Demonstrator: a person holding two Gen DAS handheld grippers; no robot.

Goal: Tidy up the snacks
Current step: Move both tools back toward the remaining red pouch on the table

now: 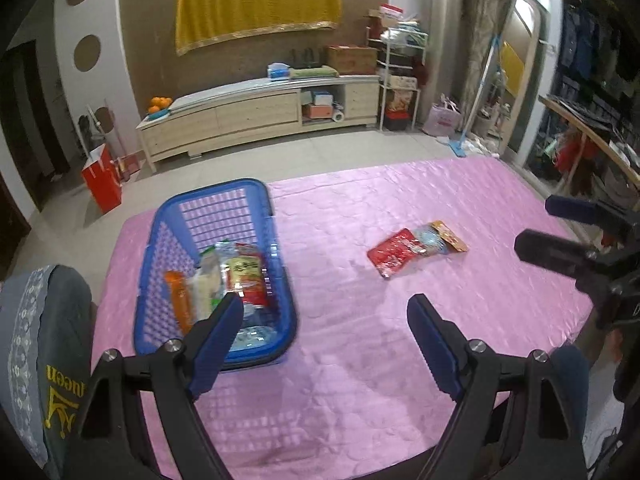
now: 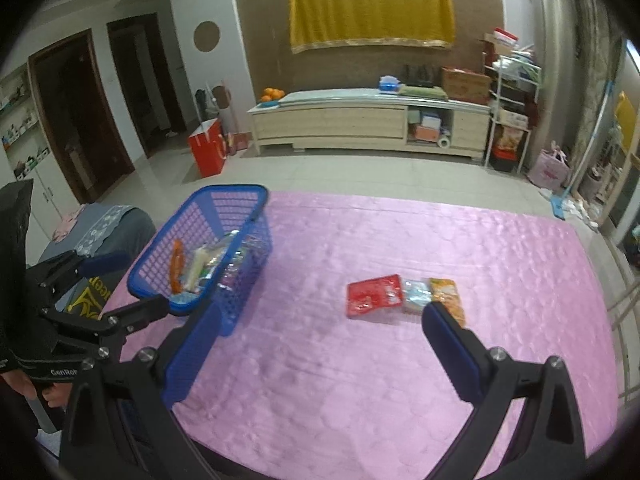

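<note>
Both my grippers wide open, holding nothing, over the pink tablecloth [image 1: 360, 360].
Left gripper [image 1: 324, 320] and right gripper [image 2: 320, 324] empty; basket [image 1: 160, 248] with snacks at 10 o'clock, three loose packets [image 2: 400, 294] at 1; chair cover [image 1: 52, 392] reads "ueen".

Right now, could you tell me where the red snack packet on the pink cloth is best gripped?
Probably its free near-left edge: the red packet lies flat, and its other side touches the clear packet. Come from above with the open right gripper, jaws straddling that edge.
</note>
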